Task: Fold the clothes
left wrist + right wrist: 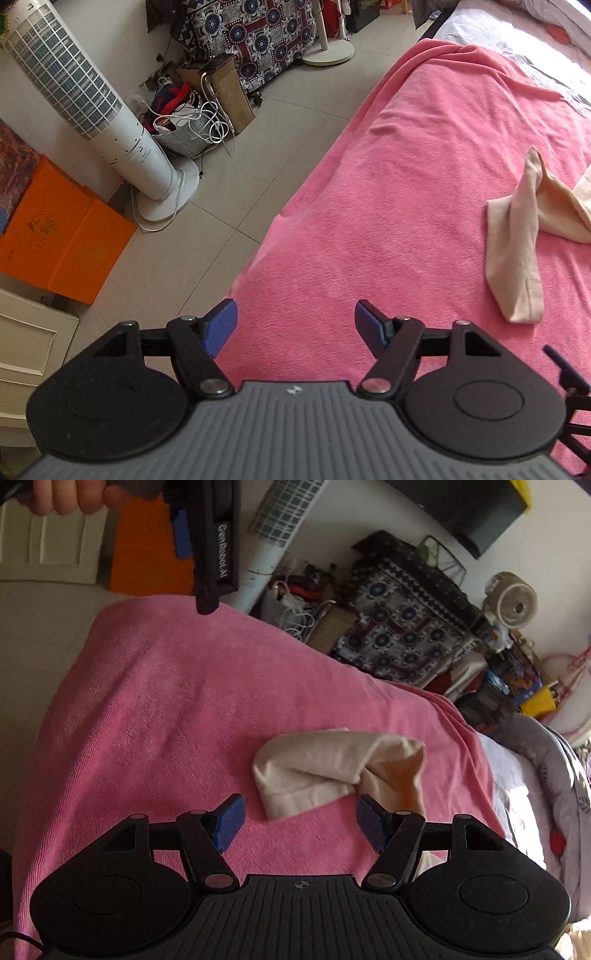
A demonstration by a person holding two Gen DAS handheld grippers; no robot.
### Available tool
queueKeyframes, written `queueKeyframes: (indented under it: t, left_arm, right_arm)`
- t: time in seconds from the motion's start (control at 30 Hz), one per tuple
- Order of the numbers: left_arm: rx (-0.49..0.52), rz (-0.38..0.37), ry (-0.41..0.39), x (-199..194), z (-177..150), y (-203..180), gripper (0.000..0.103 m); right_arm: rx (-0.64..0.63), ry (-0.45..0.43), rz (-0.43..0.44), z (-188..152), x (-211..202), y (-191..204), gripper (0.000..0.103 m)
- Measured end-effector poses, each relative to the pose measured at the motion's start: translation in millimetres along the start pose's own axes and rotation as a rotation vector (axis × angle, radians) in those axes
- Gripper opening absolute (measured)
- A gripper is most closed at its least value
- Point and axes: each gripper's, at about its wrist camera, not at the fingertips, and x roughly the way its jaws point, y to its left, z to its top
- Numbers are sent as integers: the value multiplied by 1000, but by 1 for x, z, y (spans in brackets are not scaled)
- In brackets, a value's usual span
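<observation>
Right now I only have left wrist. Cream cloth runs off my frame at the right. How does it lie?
Observer: The cream garment lies bunched and twisted on the pink blanket, not flat.
Operator: Right gripper on it?
Observer: No. The right gripper is open, the cloth just beyond its fingertips, nothing pinched.
Operator: Where is my left gripper from there?
Observer: The left gripper hangs over the blanket's far edge, held by a hand.
</observation>
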Motion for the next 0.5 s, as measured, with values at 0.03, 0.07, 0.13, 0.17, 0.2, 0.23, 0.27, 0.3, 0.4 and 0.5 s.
queueKeyframes:
  t: [0.03, 0.07, 0.13, 0.17, 0.2, 0.23, 0.27, 0.3, 0.4, 0.5]
  left_arm:
    - [-12, -8, 8, 3, -1, 8, 72]
    - [-22, -16, 18, 5, -3, 14, 72]
    - [-41, -27, 33, 11, -5, 26, 72]
    - [-47, -33, 39, 14, -6, 30, 72]
    - [-52, -40, 46, 17, -7, 34, 72]
    - [-51, -45, 50, 19, -8, 36, 72]
    - [-49, -50, 53, 21, -9, 38, 72]
    - [-47, -55, 56, 22, -10, 39, 72]
    - [-27, -93, 60, 27, -10, 37, 72]
    - [6, -158, 76, 30, -8, 23, 72]
  right_arm:
    - [3, 48, 28, 7, 14, 3, 44]
    - [49, 86, 53, 12, 22, -1, 11]
    - [157, 135, 84, 21, 29, -12, 7]
    - [207, 143, 92, 23, 26, -19, 6]
    - [254, 145, 101, 24, 21, -27, 6]
    - [321, 144, 123, 25, 11, -37, 5]
    - [373, 141, 138, 25, 3, -45, 5]
    - [437, 130, 164, 25, -9, -55, 5]
    - [580, 84, 274, 26, -42, -77, 5]
    - [684, 43, 374, 24, -64, -90, 6]
